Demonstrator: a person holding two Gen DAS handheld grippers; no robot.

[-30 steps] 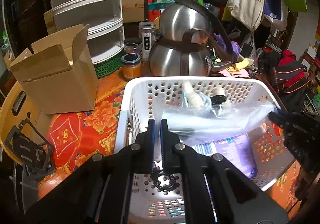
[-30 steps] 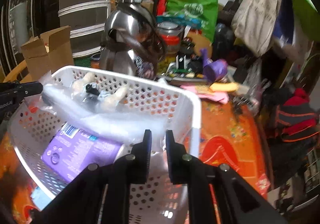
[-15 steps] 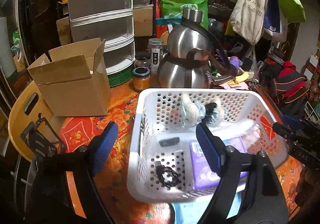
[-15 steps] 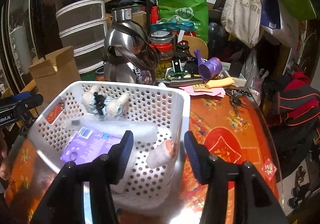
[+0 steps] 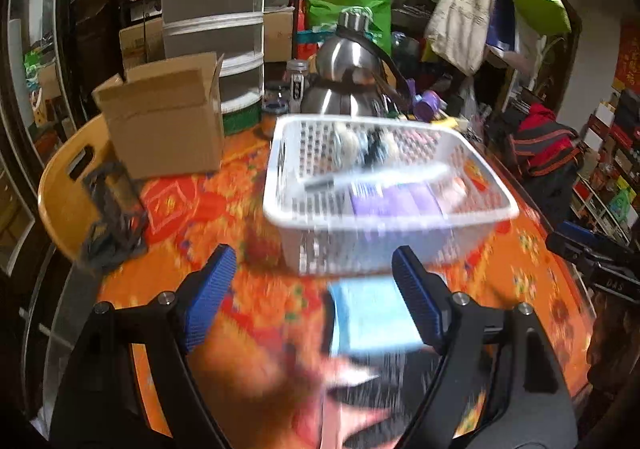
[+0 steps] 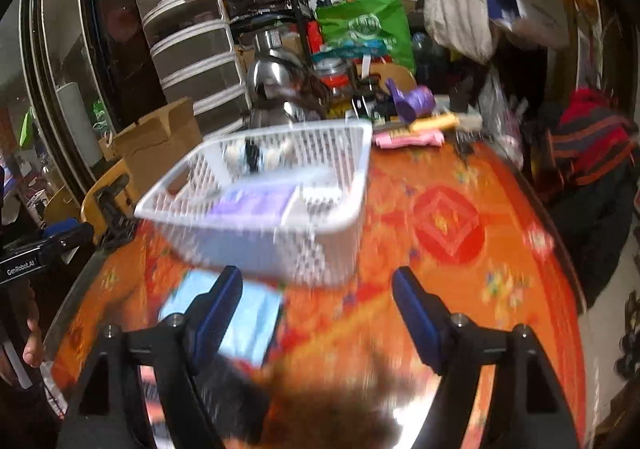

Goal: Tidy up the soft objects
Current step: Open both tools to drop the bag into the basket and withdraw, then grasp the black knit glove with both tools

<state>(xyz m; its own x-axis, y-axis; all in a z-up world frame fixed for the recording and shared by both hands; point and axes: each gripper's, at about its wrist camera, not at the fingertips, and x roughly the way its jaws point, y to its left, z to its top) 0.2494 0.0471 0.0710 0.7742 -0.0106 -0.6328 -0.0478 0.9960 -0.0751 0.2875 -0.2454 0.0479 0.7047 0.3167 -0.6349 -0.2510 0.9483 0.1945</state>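
In the left wrist view the left gripper (image 5: 310, 299) hangs with its blue-padded jaws spread wide and nothing between them. The white basket (image 5: 280, 209) now sits farther off on the orange tablecloth (image 5: 240, 185), where a second ago those jaws were closed on the clear plastic bag over it. That bag (image 5: 384, 175) lies inside the basket atop a purple packet (image 5: 394, 201), with small plush toys (image 5: 352, 137) at the far wall. A light-blue packet (image 5: 372, 313) lies on the cloth just short of the basket, blurred. I judge one drop-off done and the next pick in hand — likely this blue packet. In the right wrist view the right gripper (image 6: 318, 307) is likewise wide and empty; its jaws have just been opening, having earlier pinched the bag at the basket's right rim. The basket is far left here, the blue packet near left, a cardboard box (image 6: 160, 145) beyond. Next — bring one gripper's jaws over the packet's edge and close gently.
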